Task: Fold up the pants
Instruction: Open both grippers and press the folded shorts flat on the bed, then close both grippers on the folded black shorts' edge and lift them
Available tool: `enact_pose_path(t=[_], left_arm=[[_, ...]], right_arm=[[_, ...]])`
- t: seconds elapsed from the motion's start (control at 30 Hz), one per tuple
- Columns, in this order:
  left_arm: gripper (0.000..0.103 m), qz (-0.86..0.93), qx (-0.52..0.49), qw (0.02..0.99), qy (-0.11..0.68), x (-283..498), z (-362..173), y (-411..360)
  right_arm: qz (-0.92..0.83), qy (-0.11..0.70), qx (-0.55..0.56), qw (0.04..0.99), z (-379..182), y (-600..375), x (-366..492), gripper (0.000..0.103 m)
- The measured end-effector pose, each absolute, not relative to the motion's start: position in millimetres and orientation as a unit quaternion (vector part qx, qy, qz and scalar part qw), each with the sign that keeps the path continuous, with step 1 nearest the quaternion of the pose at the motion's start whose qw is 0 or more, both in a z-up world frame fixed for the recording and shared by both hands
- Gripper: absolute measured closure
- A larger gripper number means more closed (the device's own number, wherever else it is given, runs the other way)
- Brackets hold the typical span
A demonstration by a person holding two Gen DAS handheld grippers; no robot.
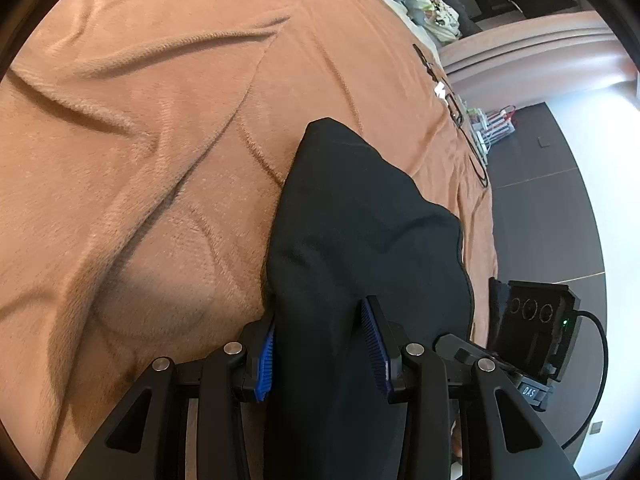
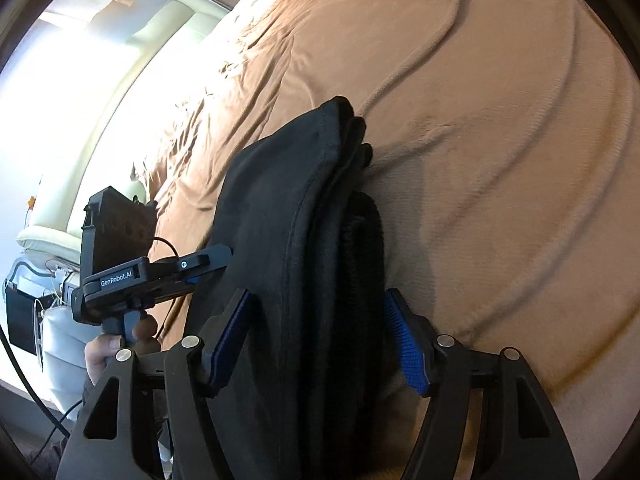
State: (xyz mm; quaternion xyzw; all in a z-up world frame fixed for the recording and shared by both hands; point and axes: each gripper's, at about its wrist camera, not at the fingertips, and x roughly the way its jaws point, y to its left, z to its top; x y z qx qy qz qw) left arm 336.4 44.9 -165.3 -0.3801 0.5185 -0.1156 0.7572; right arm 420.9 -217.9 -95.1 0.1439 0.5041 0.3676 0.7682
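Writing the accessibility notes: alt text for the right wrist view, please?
Folded black pants, several layers thick, lie on a wrinkled brown blanket between the blue pads of the right gripper; a gap shows at the right pad. At left, a hand holds the left gripper against the pants' edge.

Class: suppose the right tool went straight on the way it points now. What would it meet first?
The black pants, already bunched between the right tool's fingers; past them lies the brown blanket. Depth is uncertain.
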Motion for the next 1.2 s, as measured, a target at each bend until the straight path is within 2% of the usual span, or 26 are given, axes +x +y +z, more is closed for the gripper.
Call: enact_pose_path(t=[0.03,0.1,0.17,0.3,0.37,0.6,1.2], left_arm=[[0.063,-0.116,-0.38,0.758,0.518,336.5,-165.0,44.5],[0.07,-0.114,-0.373,0.761,0.518,335.0,-163.4,44.0],[0.081,-0.115,-0.368,0.763,0.519,333.5,-161.8,42.4],[0.089,-0.118,-0.367,0.769,0.51,328.1,-156.2,41.3],[0.092,-0.122,-0.367,0.772,0.504,325.5,-151.0,40.4],[0.096,-0.137,-0.356,0.788,0.484,313.1,-126.8,35.4],[0.096,-0.203,-0.338,0.81,0.434,286.1,-54.3,2.9]], right_arm=[[0.367,0.503,0.144,0.769,-94.9,-219.3,421.6,0.039],[0.361,0.501,0.138,0.774,-93.0,-225.0,416.9,0.049],[0.357,0.498,0.135,0.779,-91.5,-227.9,414.0,0.058],[0.357,0.485,0.133,0.787,-85.7,-228.6,403.9,0.074],[0.359,0.476,0.131,0.792,-81.8,-227.8,397.1,0.079],[0.346,0.445,0.115,0.818,-67.2,-219.2,368.7,0.084],[0.298,0.348,0.101,0.883,-13.4,-241.9,256.3,0.085]])
